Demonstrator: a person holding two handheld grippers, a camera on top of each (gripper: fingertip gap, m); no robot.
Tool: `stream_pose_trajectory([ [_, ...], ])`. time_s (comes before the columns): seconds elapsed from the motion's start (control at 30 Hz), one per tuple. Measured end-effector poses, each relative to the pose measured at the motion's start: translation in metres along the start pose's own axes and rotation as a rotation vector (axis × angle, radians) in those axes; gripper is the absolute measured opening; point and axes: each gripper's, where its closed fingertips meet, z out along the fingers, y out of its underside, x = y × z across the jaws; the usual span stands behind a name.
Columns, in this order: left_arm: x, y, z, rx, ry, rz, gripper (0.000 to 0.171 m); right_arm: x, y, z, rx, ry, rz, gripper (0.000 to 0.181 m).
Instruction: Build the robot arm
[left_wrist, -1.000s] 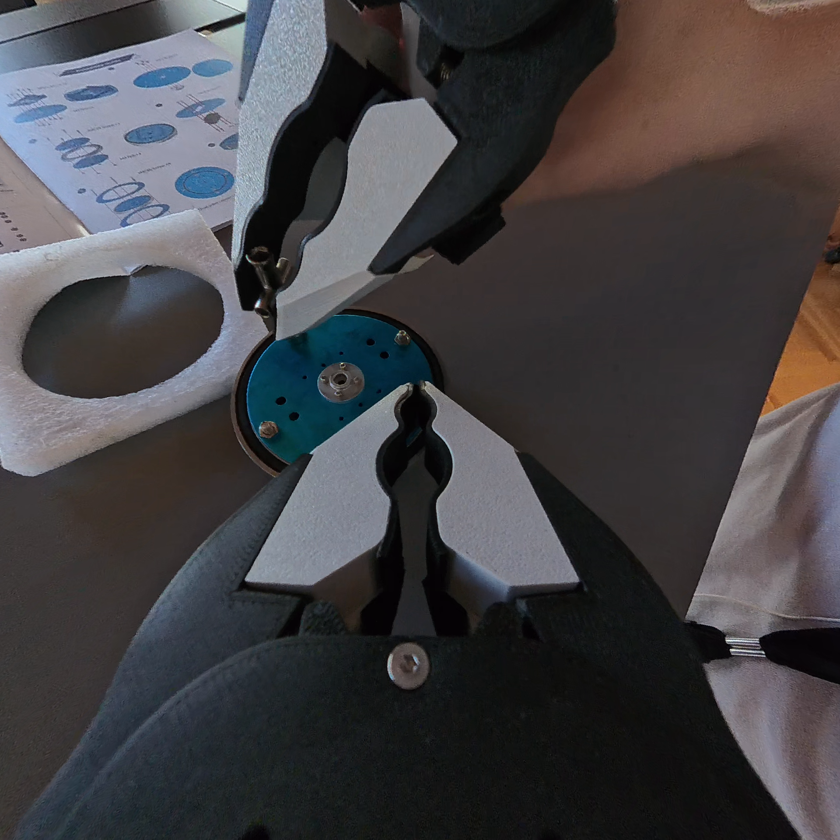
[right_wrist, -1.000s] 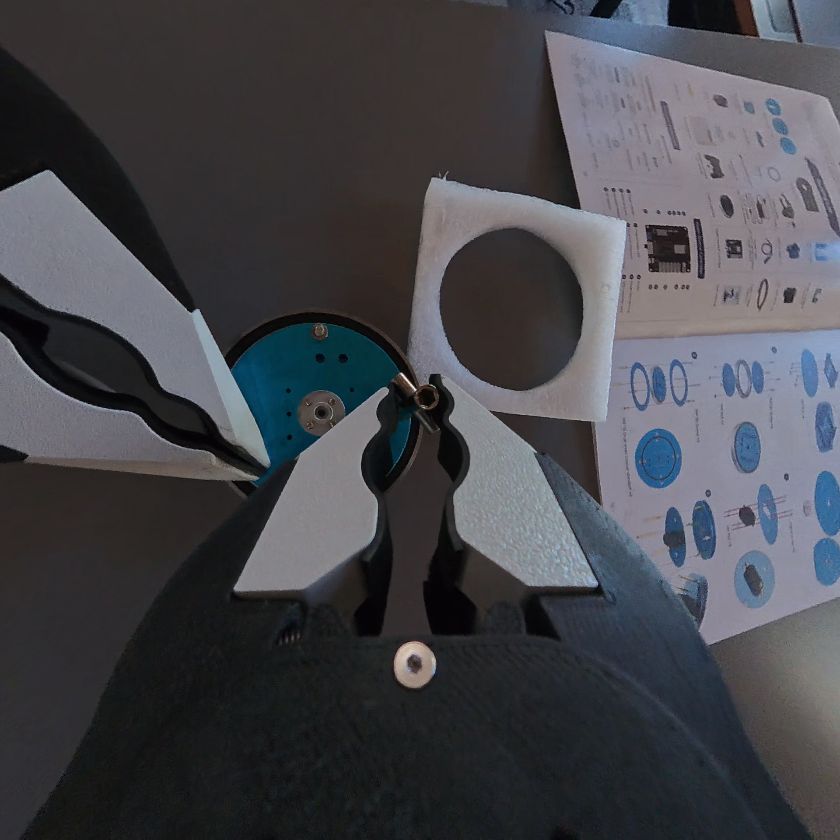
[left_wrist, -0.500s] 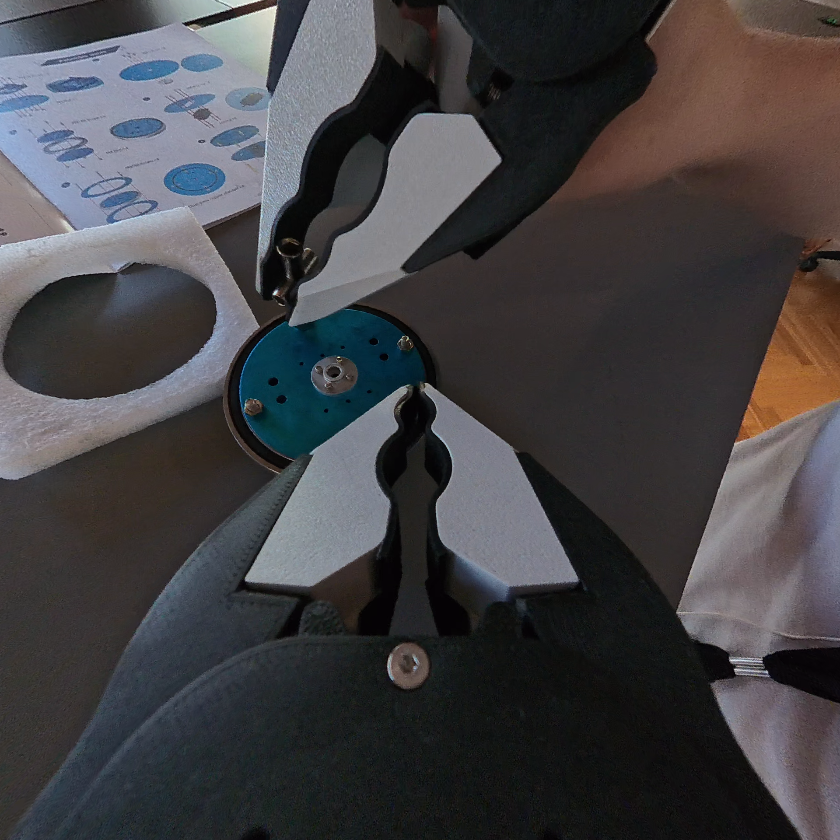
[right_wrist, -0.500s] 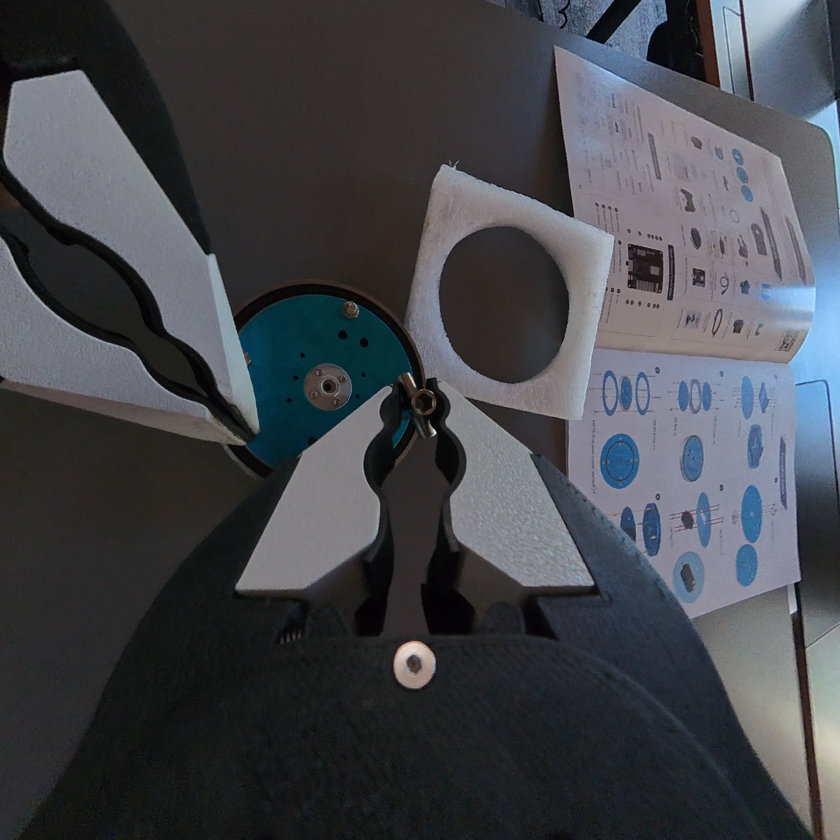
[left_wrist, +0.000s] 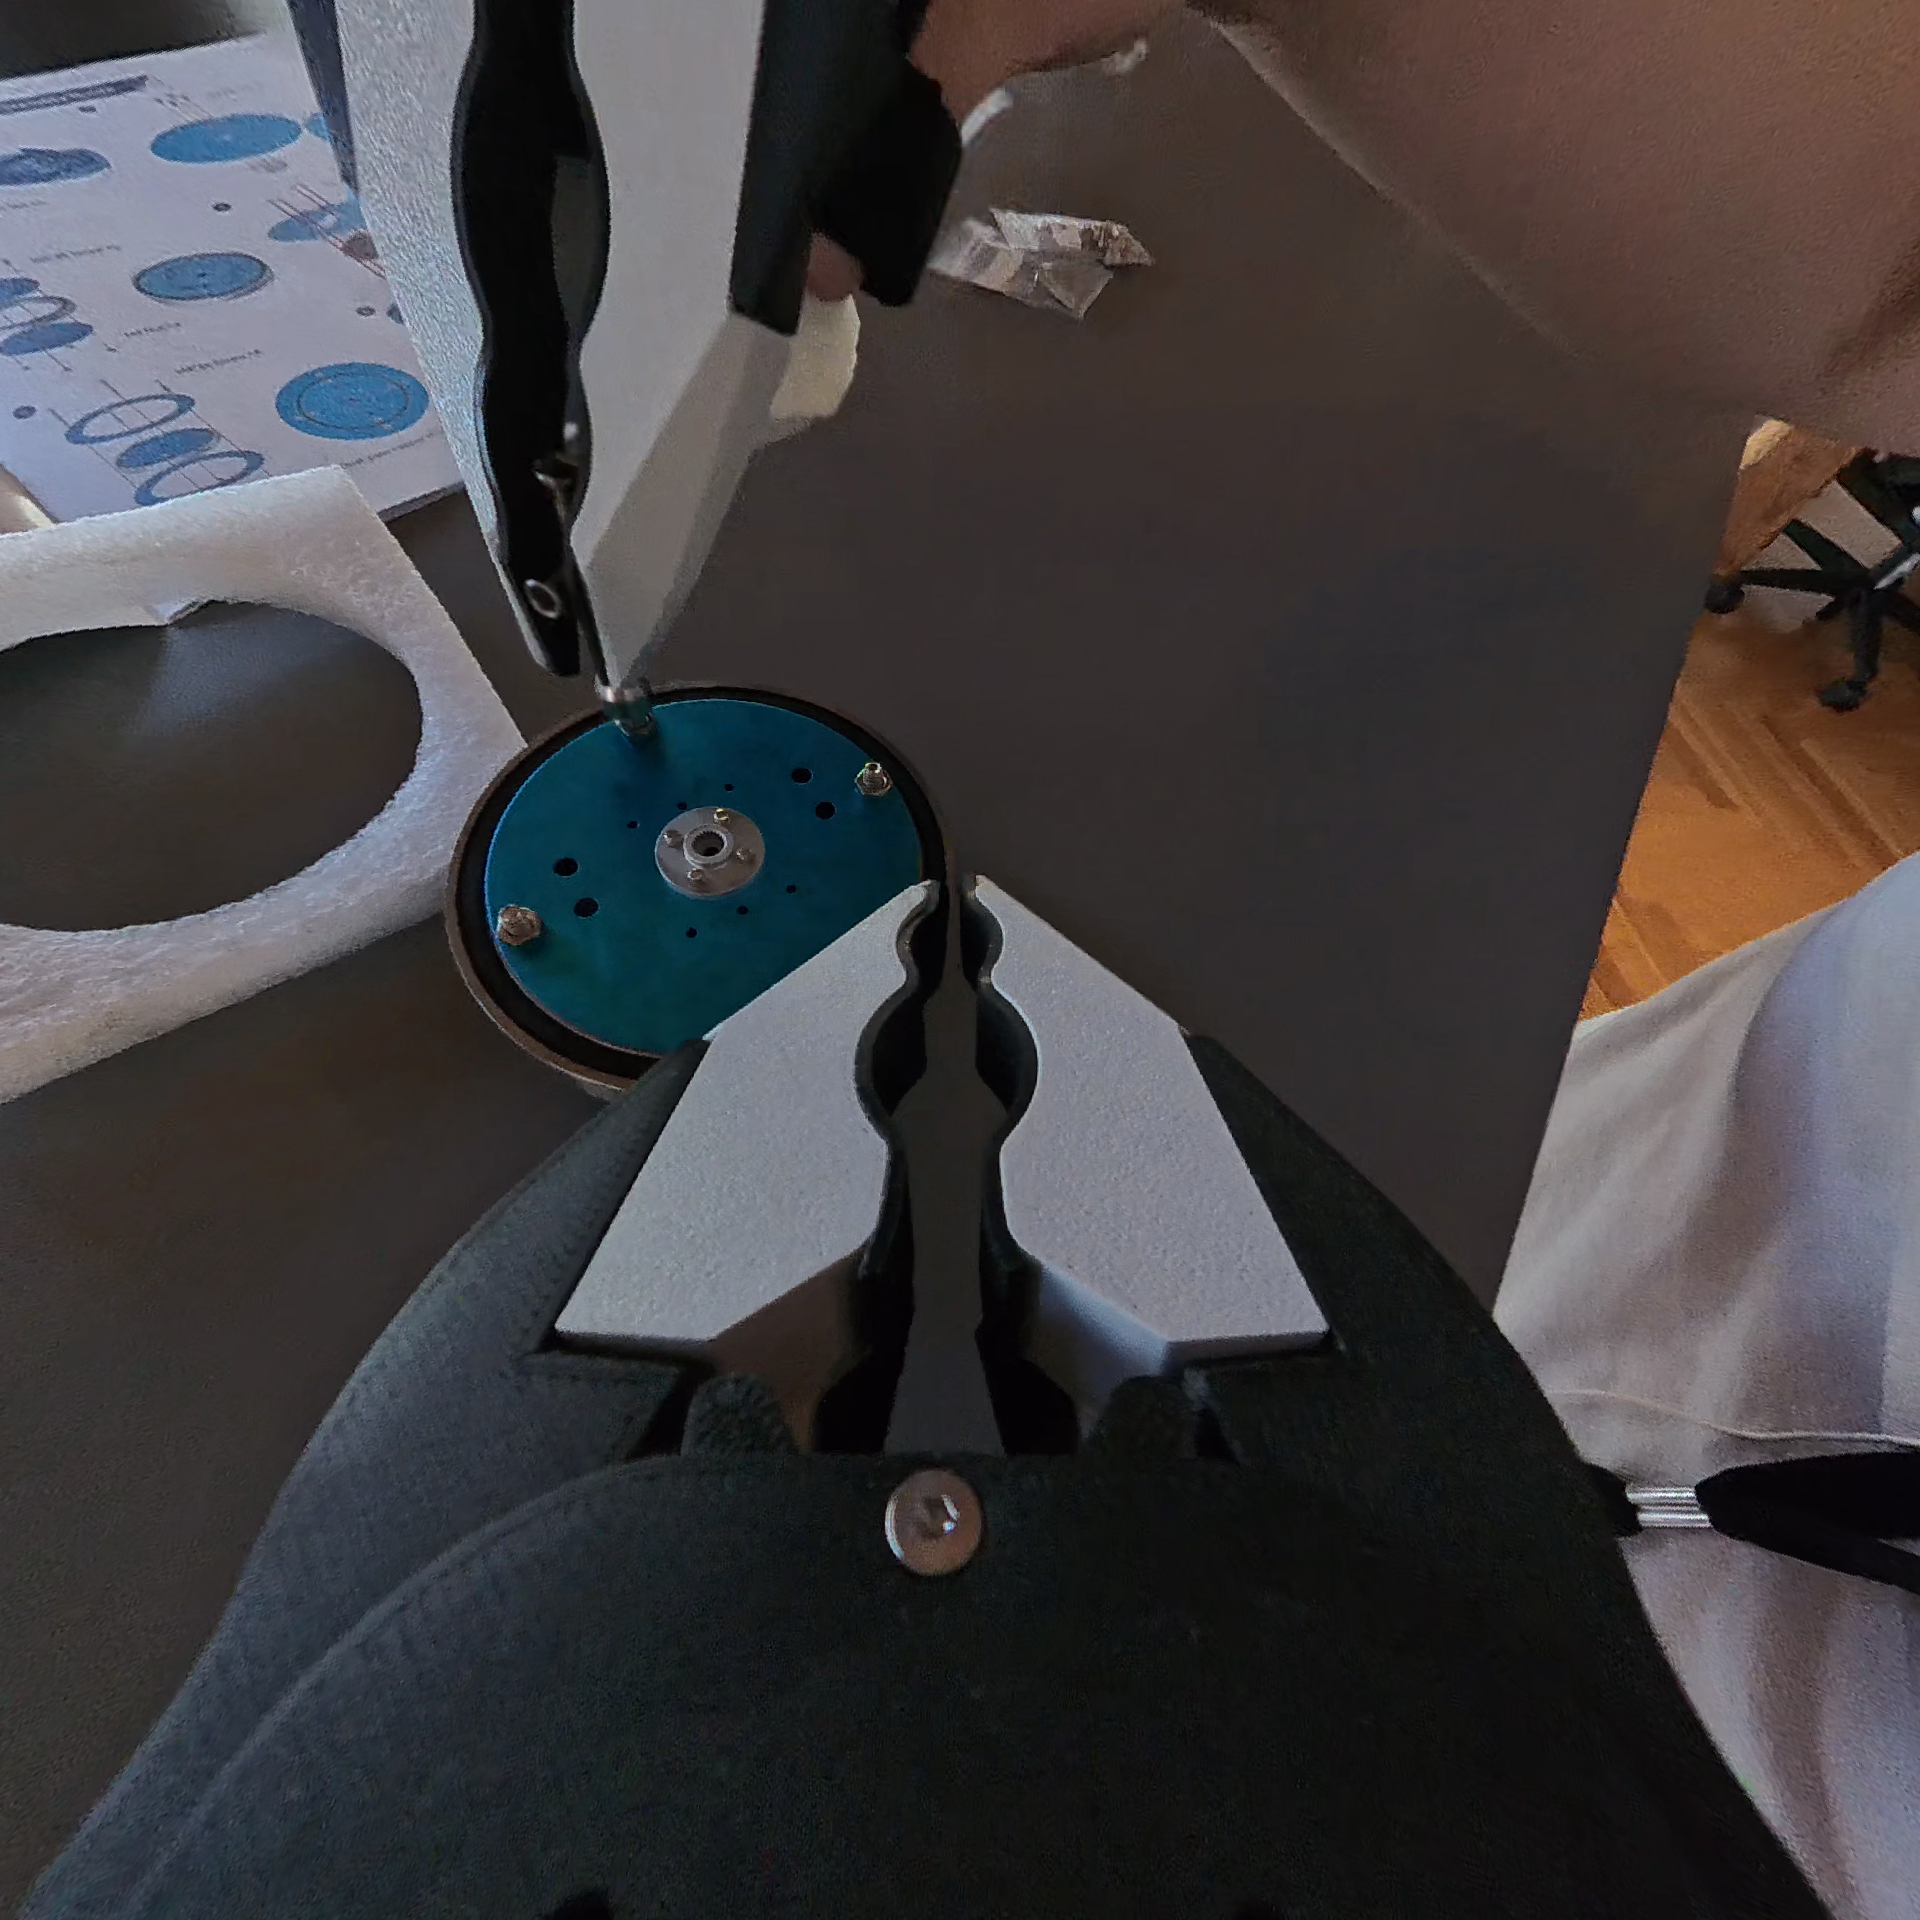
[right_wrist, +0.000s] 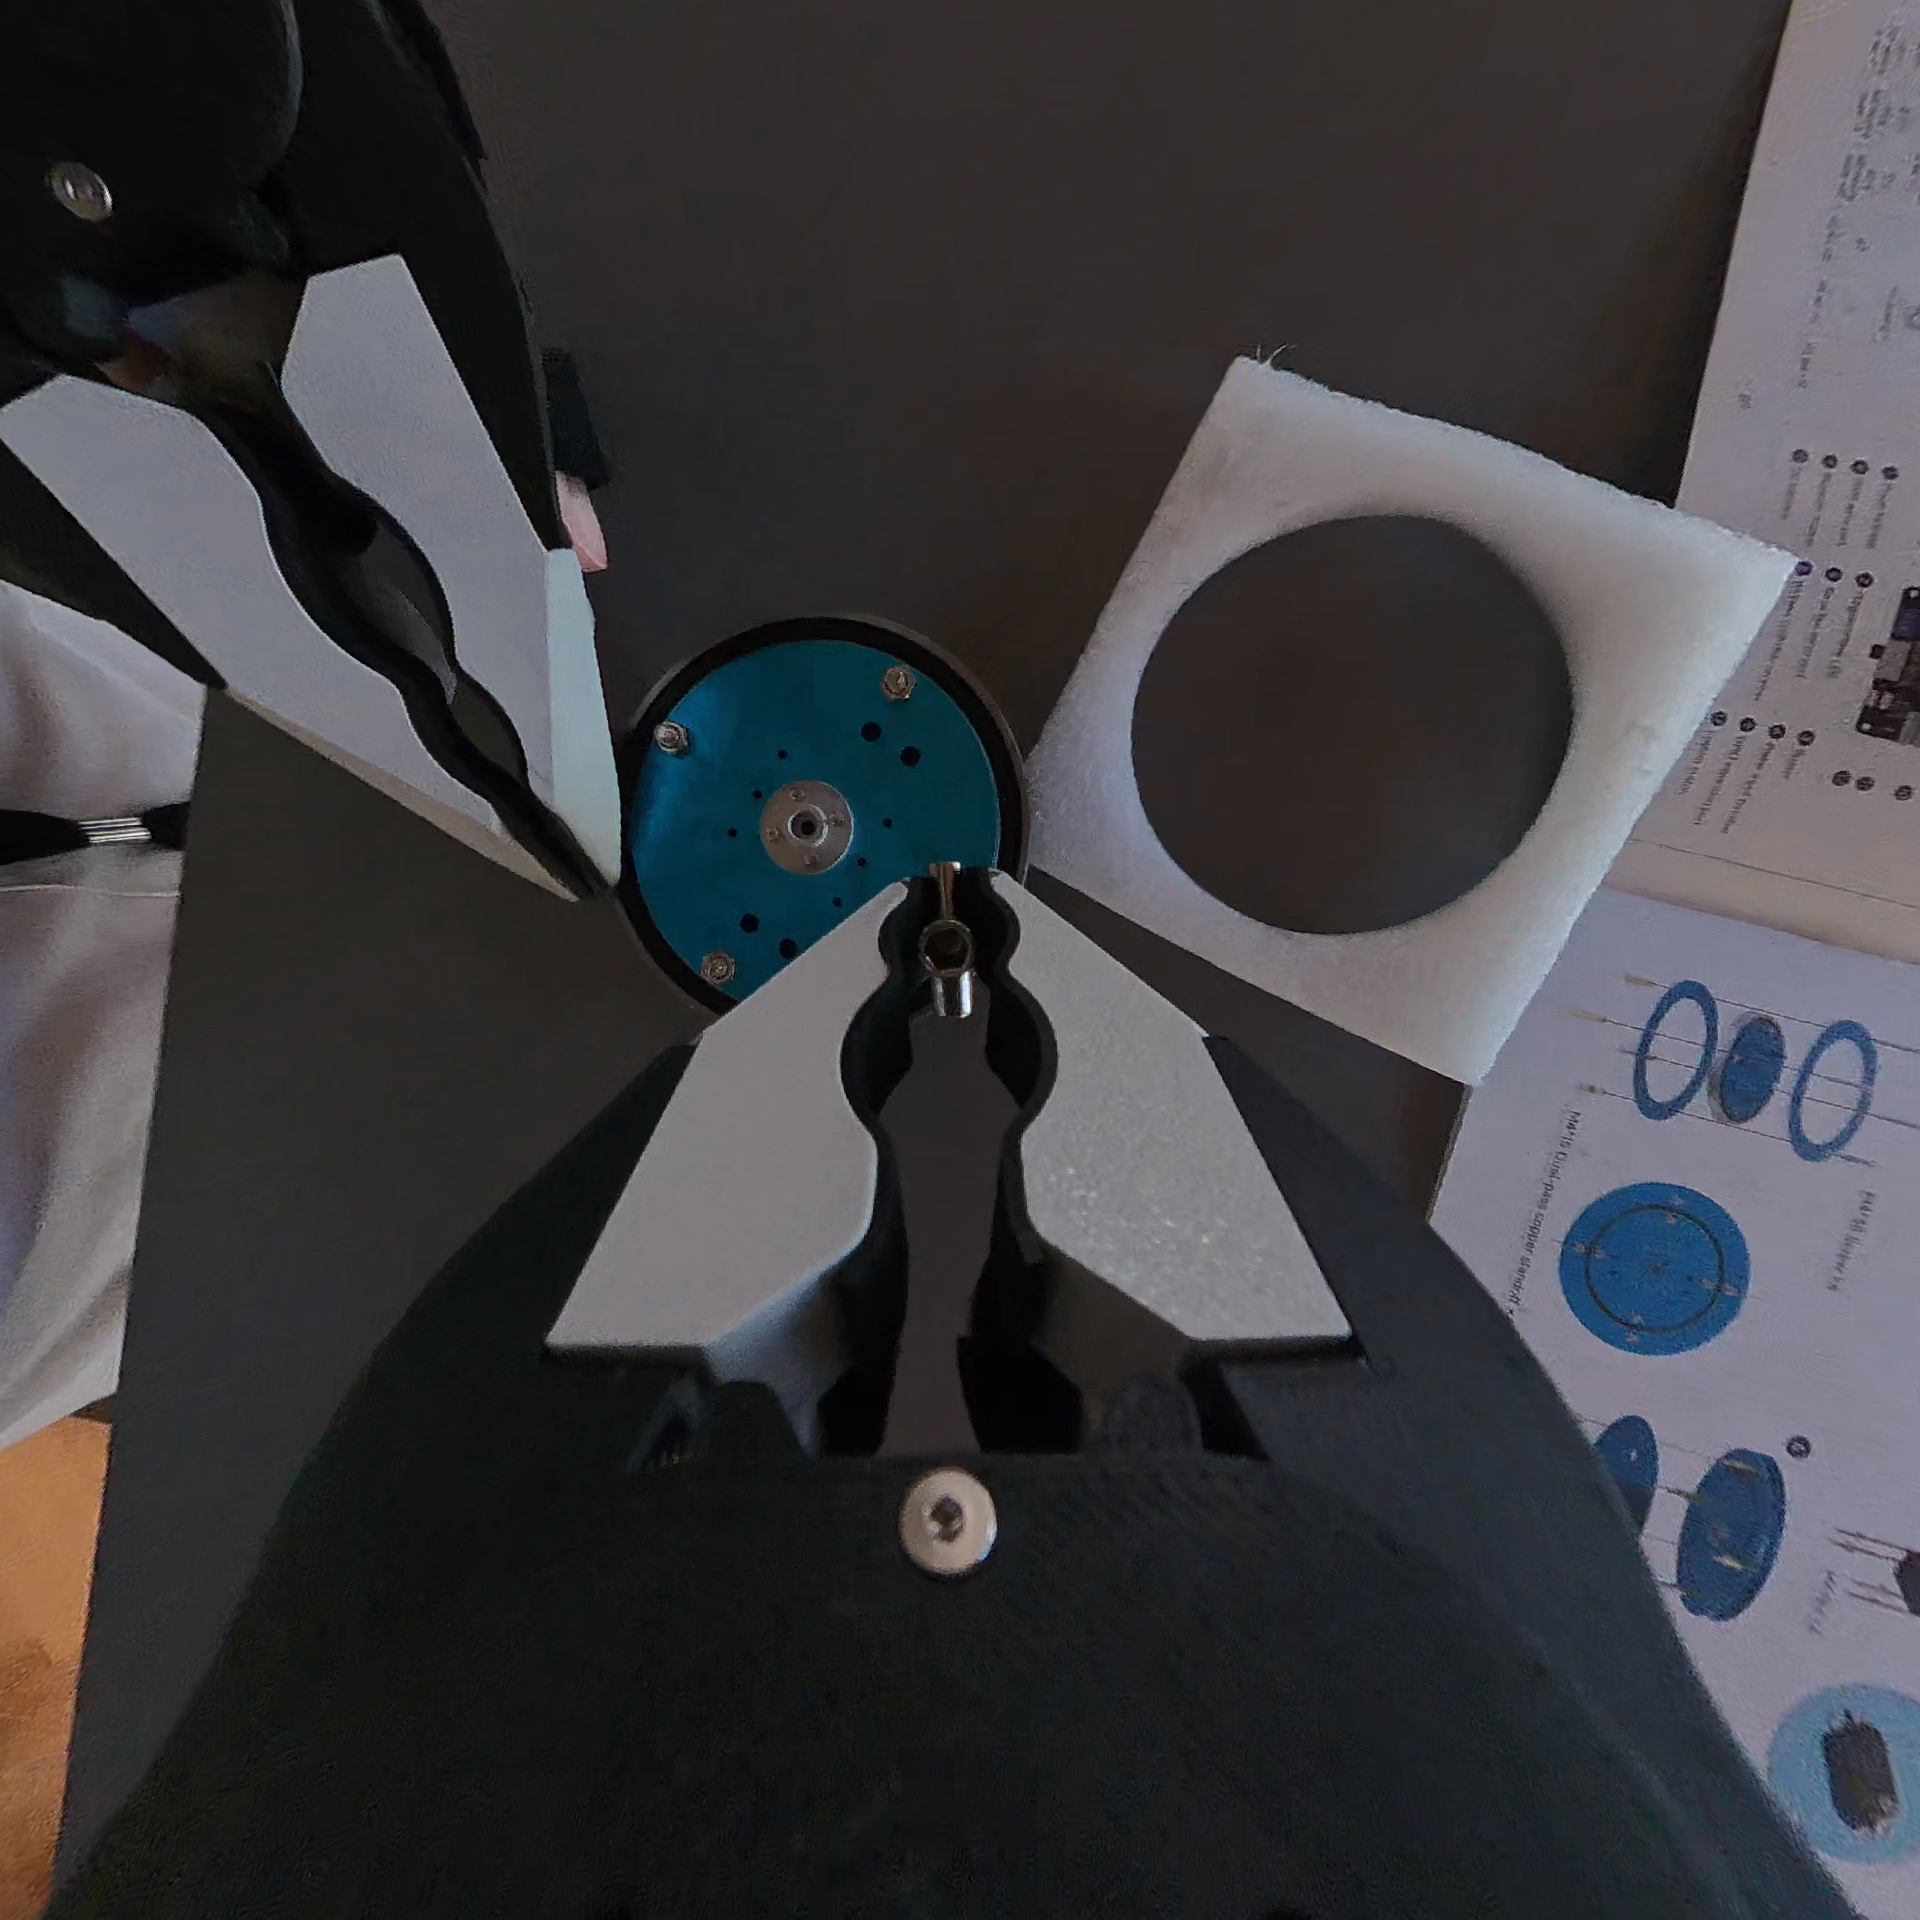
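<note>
- My right gripper (right_wrist: 948, 883) has its fingers pinched nearly together on a small metal socket wrench (right_wrist: 945, 948), with only the tool's width between them.
- In the left wrist view, the tool's lower end stands on a nut at the rim of the blue disc (left_wrist: 665, 904), on the side nearest the foam.
- My left gripper (left_wrist: 951, 888) has its fingers drawn almost together with nothing between them; the tips lie at the rim of the disc's dark round housing (left_wrist: 473, 935). I cannot tell whether they touch it.
- The blue disc sits inside that housing on the dark tabletop (left_wrist: 1247, 644), with a silver hub (left_wrist: 710, 847) at its centre and two more nuts (left_wrist: 873, 777) near its rim.
- A white foam square (right_wrist: 1299, 457) with a round cut-out lies just beside the housing.
- Printed instruction sheets (right_wrist: 1704, 1299) with blue diagrams lie beyond the foam, toward the tabletop's edge.
- A crumpled clear plastic bag (left_wrist: 1039, 255) lies farther back on the tabletop.
- A person's pale garment (left_wrist: 1714, 1195) shows past the tabletop's near edge.
</note>
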Motion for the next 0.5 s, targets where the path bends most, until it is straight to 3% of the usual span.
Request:
stream_pose_trajectory([
  [0.1,0.002,-0.004,-0.007,0.043,0.005,-0.005,0.007,0.005,-0.004,-0.008,0.039,0.034,-0.030,0.008],
  [0.23,-0.002,-0.010,-0.023,0.093,0.022,0.003,0.034,-0.023,-0.010,-0.020,0.073,0.055,-0.125,0.008],
  [0.5,-0.032,-0.016,-0.023,0.026,0.114,0.352,0.087,-0.050,0.011,-0.003,-0.051,0.115,-0.091,0.009],
])
